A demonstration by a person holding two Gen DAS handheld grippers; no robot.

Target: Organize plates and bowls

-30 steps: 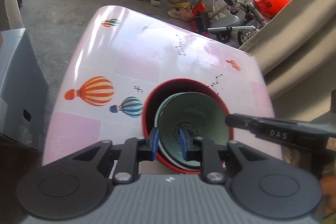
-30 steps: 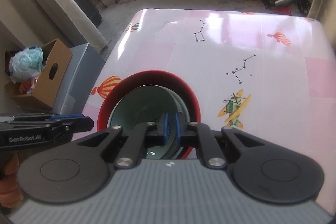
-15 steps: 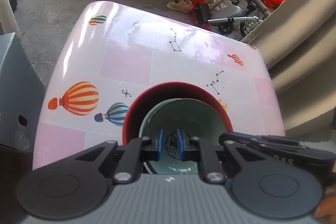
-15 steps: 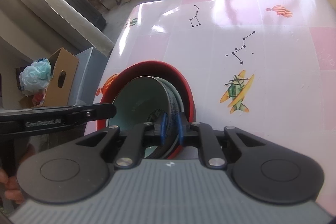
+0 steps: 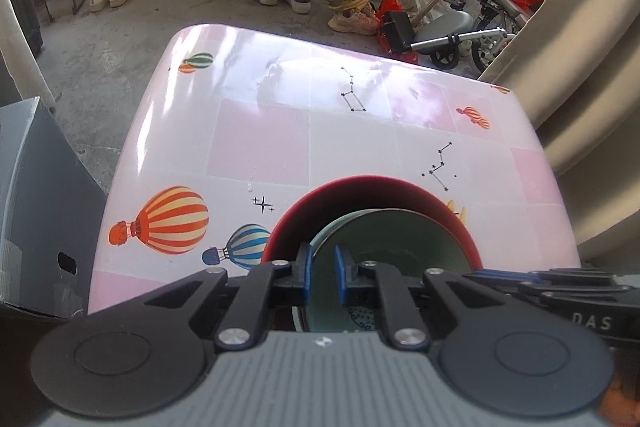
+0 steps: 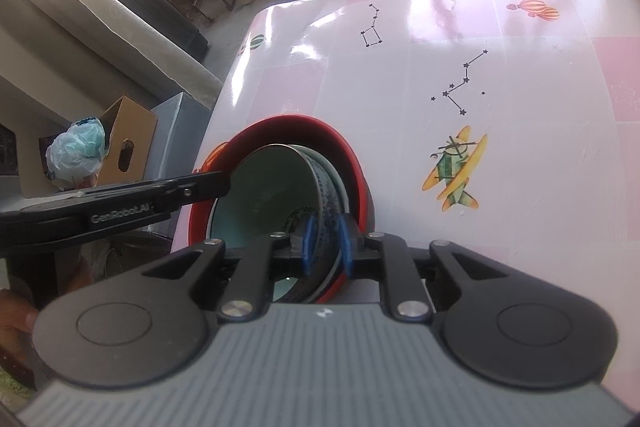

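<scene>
Black left gripper (image 5: 321, 274): marked "GenRobot.AI", pinches bowl (image 5: 384, 247) rim.
Right gripper (image 6: 325, 246): marked "DAS", jaws opening around glossy bowl rims.

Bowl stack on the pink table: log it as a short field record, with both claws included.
outer bowl: red bowl, largest, on the table
inner bowls: pale green bowl nested inside, with further rims between it and the red one; count unclear
surface: pink table with balloon and constellation prints
left claw: blue pads either side of the stack's left rim, nearly closed on it
right claw: blue pads clamping the stack's right rims
stack position: near table edge closest to the person
elsewhere on the table: nothing but prints in view
</scene>
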